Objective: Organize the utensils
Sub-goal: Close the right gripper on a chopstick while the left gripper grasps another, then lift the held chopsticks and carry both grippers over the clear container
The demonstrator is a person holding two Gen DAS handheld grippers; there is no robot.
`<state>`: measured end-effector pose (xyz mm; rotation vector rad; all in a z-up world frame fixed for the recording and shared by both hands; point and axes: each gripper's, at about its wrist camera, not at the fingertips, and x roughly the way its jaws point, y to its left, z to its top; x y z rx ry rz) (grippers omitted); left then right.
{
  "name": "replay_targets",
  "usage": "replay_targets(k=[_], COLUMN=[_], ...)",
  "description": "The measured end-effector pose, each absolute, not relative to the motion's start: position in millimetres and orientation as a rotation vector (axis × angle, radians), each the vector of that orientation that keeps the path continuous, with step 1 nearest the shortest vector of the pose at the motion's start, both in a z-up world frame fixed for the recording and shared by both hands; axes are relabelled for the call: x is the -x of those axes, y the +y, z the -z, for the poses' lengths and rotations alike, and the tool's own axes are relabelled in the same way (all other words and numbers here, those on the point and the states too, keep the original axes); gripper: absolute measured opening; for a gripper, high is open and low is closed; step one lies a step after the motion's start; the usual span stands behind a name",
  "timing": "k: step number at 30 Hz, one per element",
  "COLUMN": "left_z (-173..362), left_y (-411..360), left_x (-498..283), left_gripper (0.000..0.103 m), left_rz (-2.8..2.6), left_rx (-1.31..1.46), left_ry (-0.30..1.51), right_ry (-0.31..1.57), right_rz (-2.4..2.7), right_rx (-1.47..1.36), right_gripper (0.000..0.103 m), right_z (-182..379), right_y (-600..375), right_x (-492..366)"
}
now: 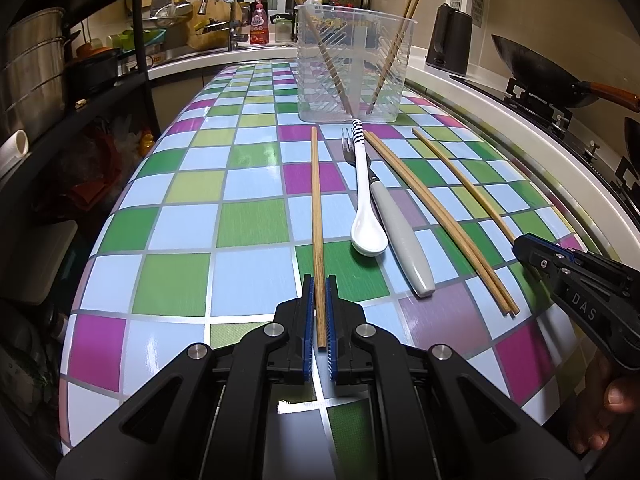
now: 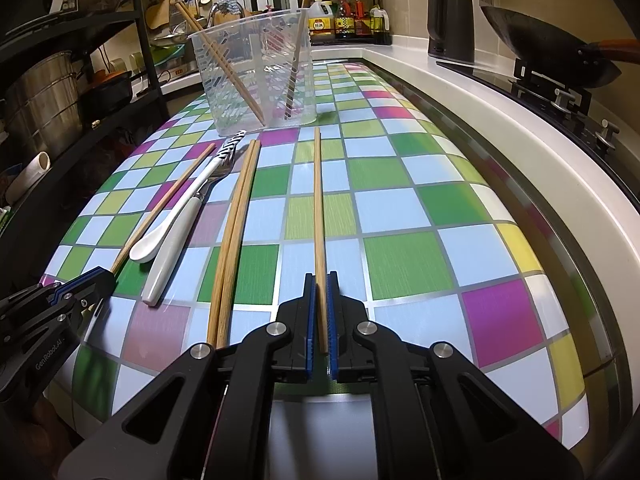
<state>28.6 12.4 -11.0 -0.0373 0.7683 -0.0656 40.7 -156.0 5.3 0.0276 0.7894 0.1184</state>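
My left gripper [image 1: 320, 292] is shut on the near end of a single wooden chopstick [image 1: 316, 208] that runs along the chequered table toward a clear plastic holder [image 1: 354, 60]. Two pairs of chopsticks stand in the holder. To the right lie a white spoon [image 1: 366, 200], a grey-handled fork [image 1: 400, 236] and a chopstick pair [image 1: 436, 216]. My right gripper [image 2: 321, 292] is shut on the near end of another single chopstick [image 2: 317, 208], the rightmost one. In the right wrist view the left gripper [image 2: 102, 276] shows at the left edge, and the holder [image 2: 256, 72] stands at the back.
A white counter [image 2: 500, 120] curves along the table's right side with a stove, a black wok [image 1: 540, 68] and a dark kettle [image 1: 448, 40]. A black shelf with steel pots [image 1: 32, 68] stands on the left. A sink and bottles lie behind the holder.
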Motion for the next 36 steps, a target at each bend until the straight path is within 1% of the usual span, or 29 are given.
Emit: replay_targets(k=[26, 36], left_z=[2.0, -15.2], left_y=[7.3, 13.6], left_x=[-27.1, -19.5], left_gripper=[0.005, 0.005], left_rz=[0.071, 0.075], left_rx=[0.019, 0.036], left_ry=[0.738, 0.669], right_ry=[0.786, 0.740], right_rz=[-0.111, -0.096], right_rx=[-0.021, -0.005], right_gripper=[0.005, 0.005], right_z=[-6.7, -25.8], right_y=[-155.2, -156.5], right_x=[-38.8, -36.0])
